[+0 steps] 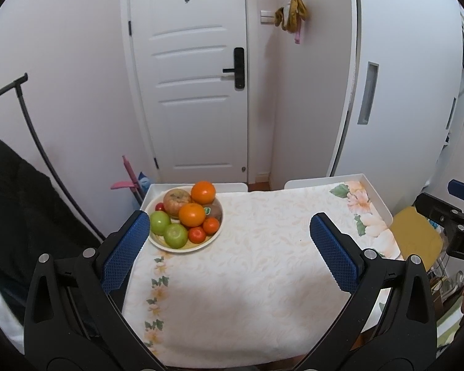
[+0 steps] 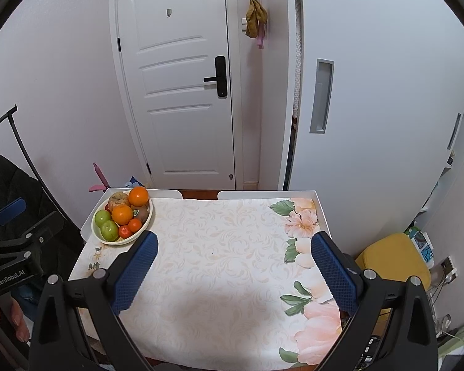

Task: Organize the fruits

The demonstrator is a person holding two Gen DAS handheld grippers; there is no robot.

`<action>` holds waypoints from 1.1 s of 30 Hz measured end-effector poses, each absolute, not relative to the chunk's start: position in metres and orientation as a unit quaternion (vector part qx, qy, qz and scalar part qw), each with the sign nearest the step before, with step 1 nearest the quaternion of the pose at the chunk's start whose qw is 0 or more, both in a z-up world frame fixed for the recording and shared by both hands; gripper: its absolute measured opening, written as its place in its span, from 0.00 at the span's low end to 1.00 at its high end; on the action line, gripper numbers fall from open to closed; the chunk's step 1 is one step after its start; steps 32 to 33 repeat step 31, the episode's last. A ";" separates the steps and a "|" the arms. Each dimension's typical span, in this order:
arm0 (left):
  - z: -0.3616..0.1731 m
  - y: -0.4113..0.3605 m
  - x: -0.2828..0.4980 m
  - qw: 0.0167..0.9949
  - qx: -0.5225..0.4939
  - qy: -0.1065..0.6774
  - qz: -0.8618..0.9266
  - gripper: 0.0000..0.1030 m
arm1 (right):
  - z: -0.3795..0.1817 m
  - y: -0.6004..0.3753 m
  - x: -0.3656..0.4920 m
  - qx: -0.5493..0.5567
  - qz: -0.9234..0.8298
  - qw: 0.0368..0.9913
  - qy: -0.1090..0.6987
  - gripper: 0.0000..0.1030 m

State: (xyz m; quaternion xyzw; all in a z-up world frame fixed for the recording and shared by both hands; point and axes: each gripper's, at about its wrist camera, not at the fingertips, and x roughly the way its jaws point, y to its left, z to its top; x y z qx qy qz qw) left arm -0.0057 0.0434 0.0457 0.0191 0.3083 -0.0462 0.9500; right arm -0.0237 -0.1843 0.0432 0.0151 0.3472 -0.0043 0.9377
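A cream plate [image 1: 212, 238] [image 2: 147, 221] piled with fruit sits at the table's far left corner. It holds two large oranges [image 1: 192, 215] [image 2: 122, 214], two green apples [image 1: 175, 235] [image 2: 109, 230], a brownish apple [image 1: 177, 200], a kiwi [image 1: 214, 211], and small red and orange fruits [image 1: 196, 234]. My left gripper [image 1: 229, 224] is open above the table's near left, its left pad beside the plate. My right gripper [image 2: 234, 244] is open over the table's middle, with nothing between its fingers. Each gripper shows at the edge of the other's view.
The table [image 1: 263, 262] [image 2: 225, 262] wears a floral cloth and has a raised white rim. A yellow stool [image 2: 393, 262] stands at its right. Behind it are a white door [image 1: 195, 92], a sliding cabinet door and a pink tool leaning at the wall. A dark garment hangs at left.
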 end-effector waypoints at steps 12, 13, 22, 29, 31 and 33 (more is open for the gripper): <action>0.046 0.043 0.000 0.950 0.017 0.310 -0.042 1.00 | 0.042 -0.184 -0.021 0.017 -0.006 0.937 0.348 0.96; 0.046 0.044 0.001 0.950 0.015 0.310 -0.041 1.00 | 0.042 -0.184 -0.021 0.017 -0.006 0.937 0.348 0.96; 0.045 0.045 0.004 0.951 0.015 0.307 -0.026 1.00 | 0.042 -0.184 -0.018 0.017 -0.006 0.938 0.347 0.96; 0.043 0.047 0.008 0.951 0.016 0.307 -0.028 1.00 | 0.042 -0.185 -0.016 0.017 -0.006 0.938 0.347 0.96; 0.043 0.048 0.010 0.951 0.016 0.307 -0.030 1.00 | 0.042 -0.184 -0.016 0.017 -0.006 0.938 0.347 0.96; 0.043 0.048 0.010 0.951 0.016 0.307 -0.030 1.00 | 0.042 -0.184 -0.016 0.017 -0.006 0.938 0.347 0.96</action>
